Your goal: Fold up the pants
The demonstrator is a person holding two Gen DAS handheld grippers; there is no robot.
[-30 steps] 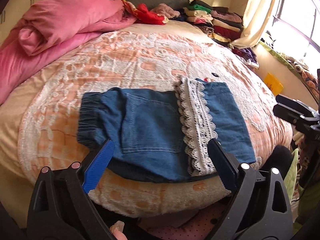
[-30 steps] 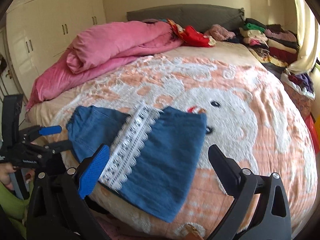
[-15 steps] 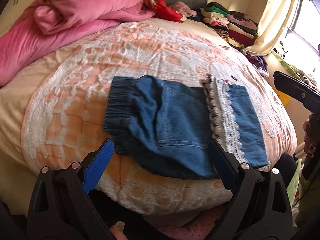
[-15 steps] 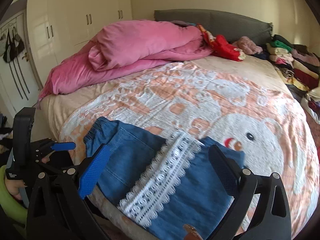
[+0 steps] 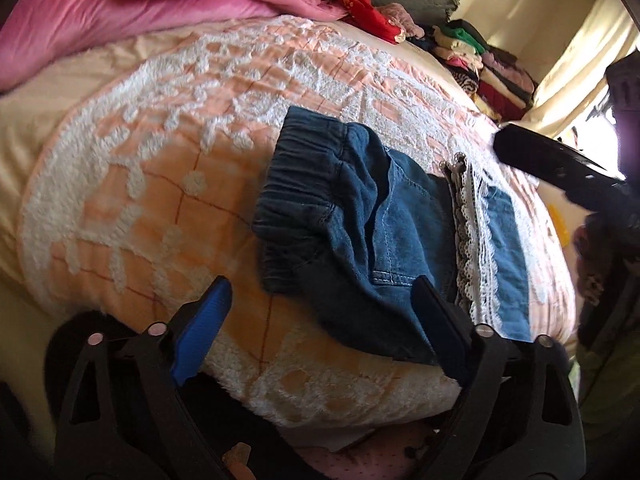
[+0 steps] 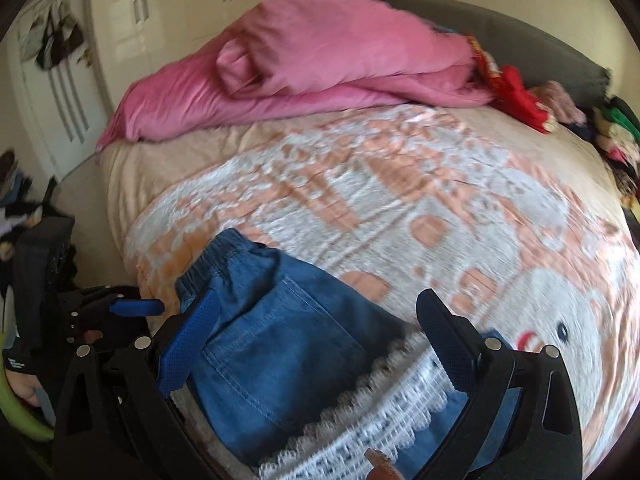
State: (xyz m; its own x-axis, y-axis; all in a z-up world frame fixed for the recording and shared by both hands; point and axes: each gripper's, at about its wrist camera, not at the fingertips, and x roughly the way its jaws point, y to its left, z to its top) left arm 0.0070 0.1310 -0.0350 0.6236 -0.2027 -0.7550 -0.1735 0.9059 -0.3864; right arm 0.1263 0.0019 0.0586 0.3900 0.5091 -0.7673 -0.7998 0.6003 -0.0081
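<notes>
Blue denim pants (image 5: 360,216) lie folded on the bed's near edge, elastic waistband to the left and a white lace trim (image 5: 472,240) toward the right. My left gripper (image 5: 320,316) hovers just above the near waistband corner. Its jaws are closing, the denim corner lies between them in view, and the pads do not press on it. In the right wrist view the pants (image 6: 280,340) fill the foreground, and my right gripper (image 6: 320,340) stands wide open over the pocket and lace (image 6: 380,420), holding nothing. The left gripper (image 6: 120,308) shows at the left there.
The bed carries a peach and white fleece blanket (image 5: 160,160). A pink duvet (image 6: 320,60) is heaped at the far left, with a red garment (image 5: 368,12) beside it. Stacks of folded clothes (image 5: 480,64) line the far right. Cream wardrobe doors (image 6: 140,0) stand behind.
Both grippers have swung left along the bed's near edge toward the waistband end and come closer to the pants. The left jaws have narrowed slightly. The pants have not moved.
</notes>
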